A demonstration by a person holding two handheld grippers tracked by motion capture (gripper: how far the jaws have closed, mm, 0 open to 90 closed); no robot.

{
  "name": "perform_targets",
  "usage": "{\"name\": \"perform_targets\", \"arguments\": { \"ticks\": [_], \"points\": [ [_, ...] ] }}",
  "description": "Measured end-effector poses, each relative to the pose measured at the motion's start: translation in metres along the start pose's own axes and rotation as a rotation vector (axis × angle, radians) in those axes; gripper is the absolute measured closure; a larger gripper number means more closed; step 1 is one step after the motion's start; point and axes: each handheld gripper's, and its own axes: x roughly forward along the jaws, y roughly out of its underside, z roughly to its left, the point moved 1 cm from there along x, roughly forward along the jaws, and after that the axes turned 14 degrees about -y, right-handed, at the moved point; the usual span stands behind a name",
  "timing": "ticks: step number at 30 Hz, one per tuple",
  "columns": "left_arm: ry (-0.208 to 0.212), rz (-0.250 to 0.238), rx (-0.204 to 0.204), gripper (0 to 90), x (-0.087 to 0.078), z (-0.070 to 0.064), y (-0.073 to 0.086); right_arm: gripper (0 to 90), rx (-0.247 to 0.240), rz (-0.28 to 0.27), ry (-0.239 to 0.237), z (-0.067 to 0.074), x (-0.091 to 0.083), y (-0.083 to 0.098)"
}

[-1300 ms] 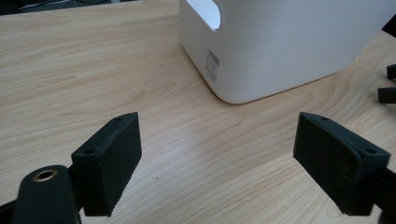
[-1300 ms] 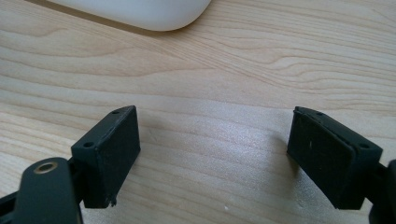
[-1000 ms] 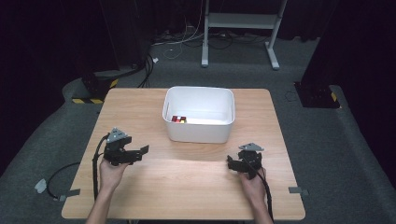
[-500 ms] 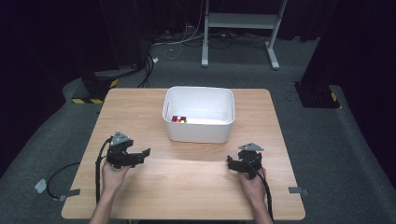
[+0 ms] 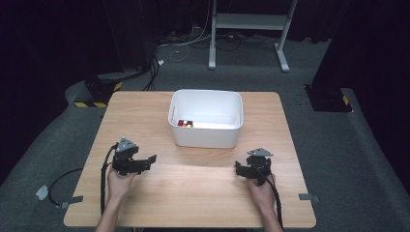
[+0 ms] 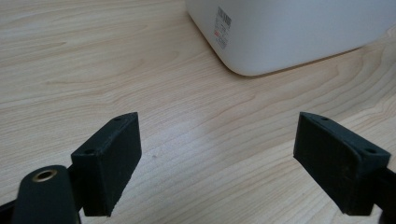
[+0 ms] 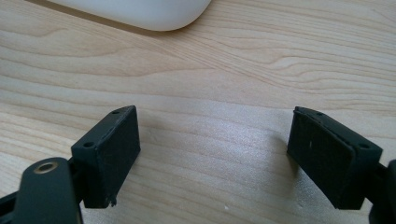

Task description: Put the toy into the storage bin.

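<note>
A white plastic bin (image 5: pixel 205 135) stands at the middle of the wooden table (image 5: pixel 193 193). Inside it, at its front left, lies a small cube of red, white and yellow squares (image 5: pixel 185 123). My left gripper (image 5: pixel 151 160) rests low over the table at the front left, open, jaws pointing right toward the bin's corner (image 6: pixel 261 42). My right gripper (image 5: pixel 238 169) sits at the front right, also open and empty. In the right gripper view the bin's rounded base (image 7: pixel 140 11) lies just ahead of the right gripper (image 7: pixel 215 154). Bare wood shows between the left gripper's (image 6: pixel 217 163) jaws.
Black cables trail from both grippers down toward the table's front edge. Beyond the table lies grey carpet with cables, a white metal stand (image 5: pixel 246 24) and yellow-black striped bases (image 5: pixel 96 94). Bare wood stretches between the two grippers.
My left gripper has drifted slightly toward the front edge and turned a little. The right gripper and the bin have stayed put.
</note>
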Motion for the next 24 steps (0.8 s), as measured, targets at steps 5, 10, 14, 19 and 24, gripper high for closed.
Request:
{"name": "perform_targets", "arguments": {
  "ticks": [5, 10, 14, 19, 24],
  "points": [
    [-0.012, 0.007, 0.011, 15.4, 0.004, -0.003, 0.002, 16.6, 0.000, -0.001, -0.001, 0.000, 0.000, 0.000],
    [-0.014, 0.018, 0.014, 15.4, 0.008, -0.006, 0.004, 16.6, 0.000, 0.000, 0.000, 0.000, 0.000, 0.000],
    [-0.018, 0.018, 0.010, 15.5, 0.011, -0.006, 0.006, 16.7, 0.000, 0.000, 0.000, 0.000, 0.000, 0.000],
    [-0.020, 0.024, 0.002, 15.6, 0.014, -0.005, 0.010, 16.6, 0.000, 0.000, 0.000, 0.000, 0.000, 0.000],
    [-0.025, 0.028, -0.004, 15.7, 0.017, -0.004, 0.012, 16.7, 0.000, 0.000, 0.000, 0.000, 0.000, 0.000]
  ]
}}
